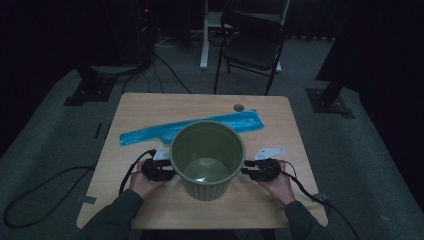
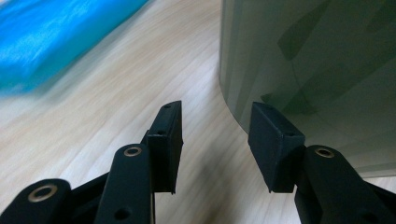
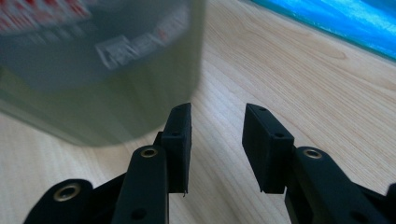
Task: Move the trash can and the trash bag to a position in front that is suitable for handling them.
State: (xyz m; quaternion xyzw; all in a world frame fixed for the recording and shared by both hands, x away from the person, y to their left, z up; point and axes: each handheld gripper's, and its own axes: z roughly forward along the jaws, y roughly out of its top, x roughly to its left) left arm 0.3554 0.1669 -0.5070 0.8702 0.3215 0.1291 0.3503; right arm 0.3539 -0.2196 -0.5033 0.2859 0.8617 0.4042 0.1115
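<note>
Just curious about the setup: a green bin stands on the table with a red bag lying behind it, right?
Not quite: the bag is blue, not red, as the high view shows. The green bin does stand on the table, with the bag behind it.

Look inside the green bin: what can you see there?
The green bin looks empty: its bare inner wall and floor show, with a pale glint on the floor. The near inner wall is hidden by the rim.

Bin point(image 1: 207, 160): upright on the surface point(image 1: 150, 107), near the person's edge, about midway across. Flat bag point(image 1: 190, 128): lying on the surface behind the bin, reaching farther left than right. Left tool point(image 1: 165, 171): just beside the bin's left wall. Right tool point(image 1: 251, 171): just beside its right wall. Chair point(image 1: 252, 42): on the floor beyond the surface.
</note>
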